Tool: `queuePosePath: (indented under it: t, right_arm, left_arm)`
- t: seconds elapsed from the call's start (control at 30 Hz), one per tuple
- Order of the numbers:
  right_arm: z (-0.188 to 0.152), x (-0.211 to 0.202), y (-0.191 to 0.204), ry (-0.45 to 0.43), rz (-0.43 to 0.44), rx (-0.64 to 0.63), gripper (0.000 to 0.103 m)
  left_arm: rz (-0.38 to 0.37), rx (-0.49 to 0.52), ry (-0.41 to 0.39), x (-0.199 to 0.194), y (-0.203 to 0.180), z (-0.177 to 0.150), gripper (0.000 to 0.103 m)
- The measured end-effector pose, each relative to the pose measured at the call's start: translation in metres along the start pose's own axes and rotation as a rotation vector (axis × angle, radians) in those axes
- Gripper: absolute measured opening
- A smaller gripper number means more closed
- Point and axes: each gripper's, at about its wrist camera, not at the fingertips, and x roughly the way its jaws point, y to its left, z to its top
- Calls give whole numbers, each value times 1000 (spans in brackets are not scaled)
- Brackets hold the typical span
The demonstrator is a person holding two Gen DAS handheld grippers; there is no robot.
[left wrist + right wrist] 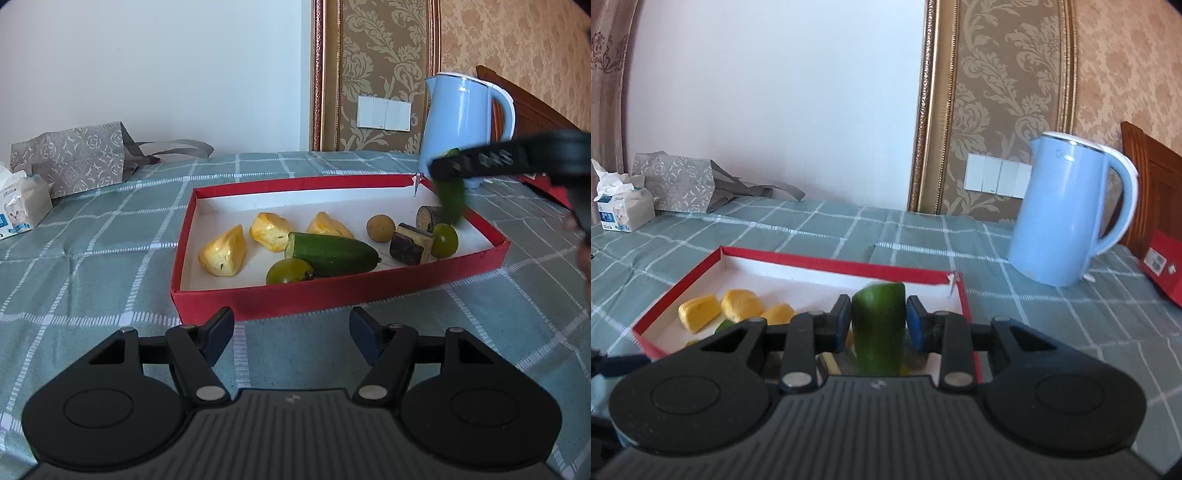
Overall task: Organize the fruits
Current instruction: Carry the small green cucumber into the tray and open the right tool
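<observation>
Home bedroom, checked bedspread (110,240), wooden headboard (528,99), damask wallpaper (1015,92), blue kettle (1067,210)

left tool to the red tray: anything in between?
Nothing: only bare checked tablecloth separates the open left tool from the red tray, seen in the left wrist view.

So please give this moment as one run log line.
right gripper: shut on cucumber piece, above red tray | left gripper: open, empty, before tray | second cucumber piece: in tray
</observation>
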Motion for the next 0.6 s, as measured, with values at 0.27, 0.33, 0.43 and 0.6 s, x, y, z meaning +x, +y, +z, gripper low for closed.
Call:
queuePosePath:
  t: [0.27,0.33,0.43,0.6]
  right_arm:
    - [14,47,11,37,5,-6,30]
    - [19,62,12,61,1,-4,29]
    - [21,87,17,102,-25,-30,26]
    - [24,106,16,127,-45,-22,20]
  left_arm:
    - [1,4,19,4,-1,0,69]
    - [3,11,22,5,-2,-1,69]
    - [6,8,25,6,-1,-1,69]
    - [3,4,34,7,0,-1,69]
